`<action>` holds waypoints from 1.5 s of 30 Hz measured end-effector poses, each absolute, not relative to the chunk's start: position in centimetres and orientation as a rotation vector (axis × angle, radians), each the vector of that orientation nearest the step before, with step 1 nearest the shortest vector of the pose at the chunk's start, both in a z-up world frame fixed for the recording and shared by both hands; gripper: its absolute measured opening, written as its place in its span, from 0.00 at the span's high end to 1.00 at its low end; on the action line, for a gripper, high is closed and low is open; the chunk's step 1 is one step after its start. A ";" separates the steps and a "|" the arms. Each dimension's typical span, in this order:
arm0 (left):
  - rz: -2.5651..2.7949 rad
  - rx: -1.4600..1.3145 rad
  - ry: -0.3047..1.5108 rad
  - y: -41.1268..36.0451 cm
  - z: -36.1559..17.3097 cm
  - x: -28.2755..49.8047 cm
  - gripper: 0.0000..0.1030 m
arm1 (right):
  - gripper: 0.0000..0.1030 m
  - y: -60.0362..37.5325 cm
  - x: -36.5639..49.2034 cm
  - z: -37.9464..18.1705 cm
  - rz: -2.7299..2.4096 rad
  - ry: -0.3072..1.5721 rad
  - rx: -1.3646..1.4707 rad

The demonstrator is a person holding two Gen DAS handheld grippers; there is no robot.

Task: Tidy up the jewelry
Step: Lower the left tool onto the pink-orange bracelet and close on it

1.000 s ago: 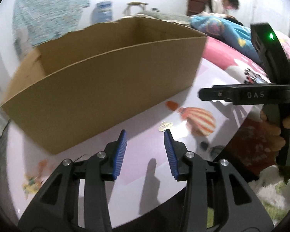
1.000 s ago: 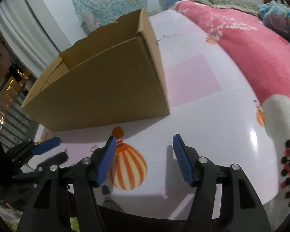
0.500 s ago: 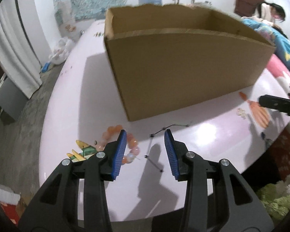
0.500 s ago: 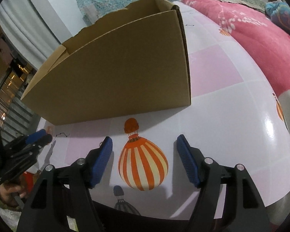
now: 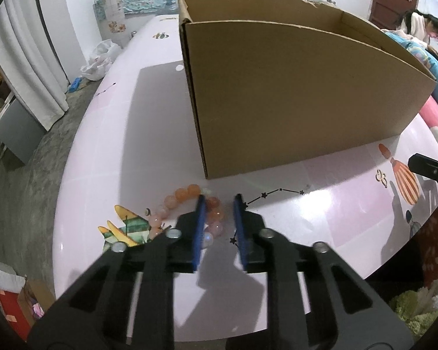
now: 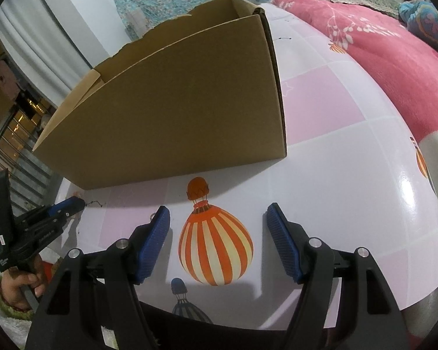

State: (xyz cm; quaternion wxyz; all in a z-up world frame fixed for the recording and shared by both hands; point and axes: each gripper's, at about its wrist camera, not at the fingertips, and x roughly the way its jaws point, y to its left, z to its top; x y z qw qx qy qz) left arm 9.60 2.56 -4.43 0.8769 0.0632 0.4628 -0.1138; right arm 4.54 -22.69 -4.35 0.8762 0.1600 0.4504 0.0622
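A bracelet of orange and pink beads [image 5: 187, 194] lies on the pale pink table [image 5: 131, 145], near the front left corner of the open cardboard box [image 5: 292, 102]. My left gripper [image 5: 219, 197] points down at it. Its jaws are closing, with the bracelet's right-hand beads between them. The beads sit against the left pad, and a gap still shows at the right pad. In the right wrist view the left gripper [image 6: 73, 202] shows at the far left, held by a hand. My right gripper [image 6: 218, 208] hangs open over a printed striped balloon [image 6: 216, 248], holding nothing.
The box [image 6: 175, 116] takes up the middle of the table. A small gold clover shape [image 5: 381, 176] lies right of the bracelet; I cannot tell whether it is printed or loose. A pink blanket [image 6: 379, 43] lies to the right. A person [image 5: 423, 26] sits far back.
My left gripper swung left from the balloon print to the bead bracelet, dropped over it, and its jaws narrowed around the beads. The right gripper's jaws widened slightly; that hand barely moved.
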 end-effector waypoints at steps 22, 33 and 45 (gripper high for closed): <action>-0.390 0.126 1.000 -0.1 -4.1 7.7 0.84 | 0.35 -22.5 4.6 -4.3 0.123 0.936 0.339; -0.333 0.210 1.044 -2.6 -4.3 8.9 0.88 | 0.35 -22.5 4.8 -4.3 0.124 0.935 0.342; -0.324 0.227 1.053 -3.7 -4.0 9.2 0.92 | 0.35 -21.8 5.0 -3.9 0.132 0.932 0.312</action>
